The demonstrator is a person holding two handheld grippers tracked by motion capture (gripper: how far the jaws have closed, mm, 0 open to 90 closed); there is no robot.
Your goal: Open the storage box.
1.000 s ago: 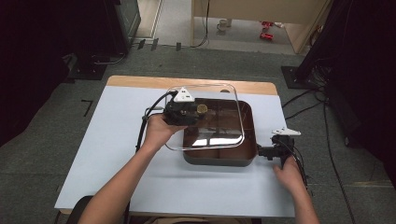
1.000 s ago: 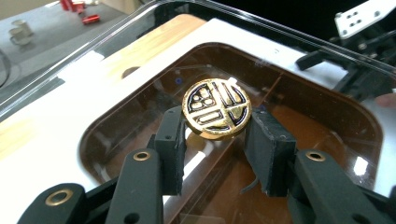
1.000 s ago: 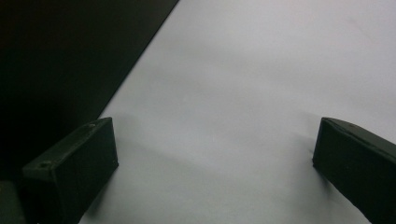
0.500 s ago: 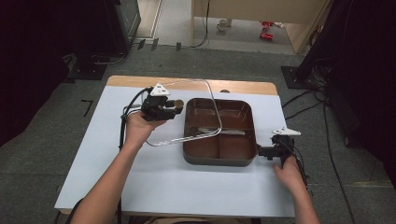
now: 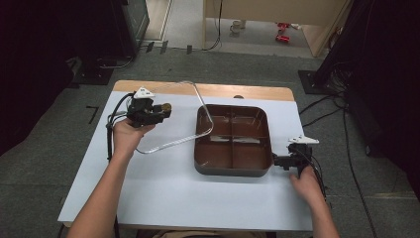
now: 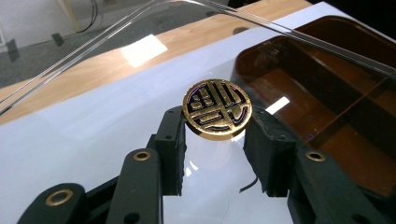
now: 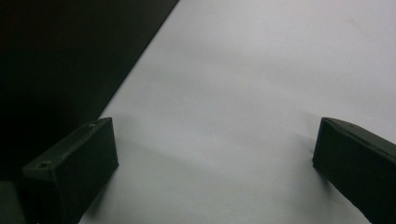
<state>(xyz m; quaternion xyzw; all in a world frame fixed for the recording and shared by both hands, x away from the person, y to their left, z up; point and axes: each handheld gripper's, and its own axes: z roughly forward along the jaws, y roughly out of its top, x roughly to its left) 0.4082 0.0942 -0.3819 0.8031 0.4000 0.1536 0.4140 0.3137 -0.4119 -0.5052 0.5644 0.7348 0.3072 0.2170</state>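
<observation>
The left tool (image 5: 157,111), closed on the gold knob (image 6: 217,109) of the glass lid (image 5: 168,116), has carried the lid off the brown pan (image 5: 233,141) to its left. The pan is now uncovered, while the right tool (image 5: 281,161) rests open at its right edge.

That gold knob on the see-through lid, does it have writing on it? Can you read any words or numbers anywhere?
Gold knob on the clear lid, held in the left tongs: a raised round emblem like a stylised character, not a word that can be read.
Brown divided tray: no writing seen.
White table: no writing seen.
No numbers, brands or labels can be read anywhere.
</observation>
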